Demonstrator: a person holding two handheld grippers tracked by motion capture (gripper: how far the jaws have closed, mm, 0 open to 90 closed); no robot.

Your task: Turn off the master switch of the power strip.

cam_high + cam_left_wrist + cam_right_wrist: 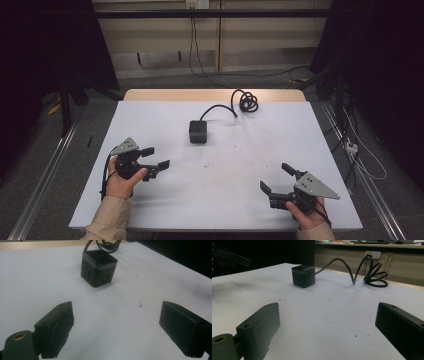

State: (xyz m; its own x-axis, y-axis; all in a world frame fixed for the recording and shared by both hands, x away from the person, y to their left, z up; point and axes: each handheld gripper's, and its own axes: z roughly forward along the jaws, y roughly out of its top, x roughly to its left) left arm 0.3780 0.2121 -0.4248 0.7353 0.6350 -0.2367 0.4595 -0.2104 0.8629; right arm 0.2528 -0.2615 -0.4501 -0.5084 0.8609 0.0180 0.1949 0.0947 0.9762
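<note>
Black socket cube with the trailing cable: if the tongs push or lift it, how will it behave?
The socket cube sits flat on the table, boxy with flat faces, so it would probably slide, not roll or tip. Its cable runs back to a loose coil, likely dragging and perhaps swinging the cube when lifted. The casing looks smooth, so it may slip in a light grip.

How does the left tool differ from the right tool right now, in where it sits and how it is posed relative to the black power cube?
The left tool hovers nearer the black power cube; the right tool sits farther off, by the table's near edge. The left tool points rightward across the table, the right tool leftward and away from the person. The left tool's grey plate looks smaller than the right's. Both are open and empty.
</note>
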